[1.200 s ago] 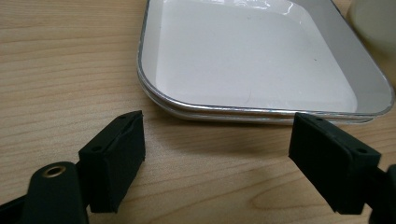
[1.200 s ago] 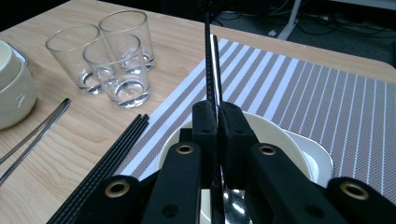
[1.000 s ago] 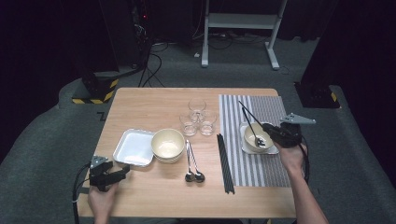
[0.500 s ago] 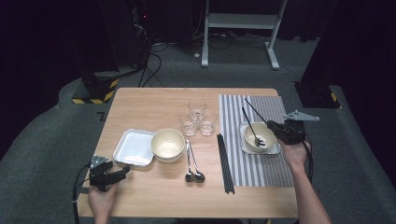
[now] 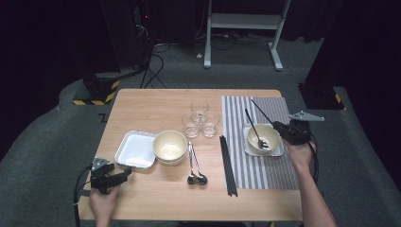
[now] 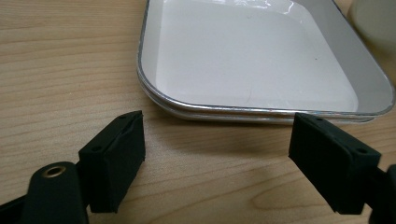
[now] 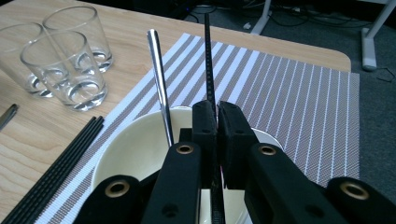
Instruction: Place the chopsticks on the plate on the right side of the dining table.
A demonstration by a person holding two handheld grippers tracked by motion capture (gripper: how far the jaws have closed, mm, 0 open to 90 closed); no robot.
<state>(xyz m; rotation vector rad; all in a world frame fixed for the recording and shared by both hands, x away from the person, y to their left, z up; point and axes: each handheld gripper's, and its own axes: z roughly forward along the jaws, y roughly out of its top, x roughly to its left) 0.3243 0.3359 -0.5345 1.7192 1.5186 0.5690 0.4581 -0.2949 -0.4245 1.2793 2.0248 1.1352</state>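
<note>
Chopstick [image 7: 208, 60] time: we pinch one thin black stick tight in our right hand-held gripper [image 7: 216, 112], just above the bowl [image 5: 263, 138] on the striped mat [image 5: 274, 170]. Next we must lay it down gently. Our left hand-held gripper [image 6: 229, 154] waits wide open by the white tray [image 6: 261, 60].

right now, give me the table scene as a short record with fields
surface: wooden table with a striped placemat on its right part
right claw: shut on a black chopstick, above the bowl on the mat
in that bowl: a spoon leaning on its rim
left claw: open, low over the table, facing the white tray
middle: a second bowl, three glasses, two spoons
mat's left edge: black chopsticks lying flat
</note>
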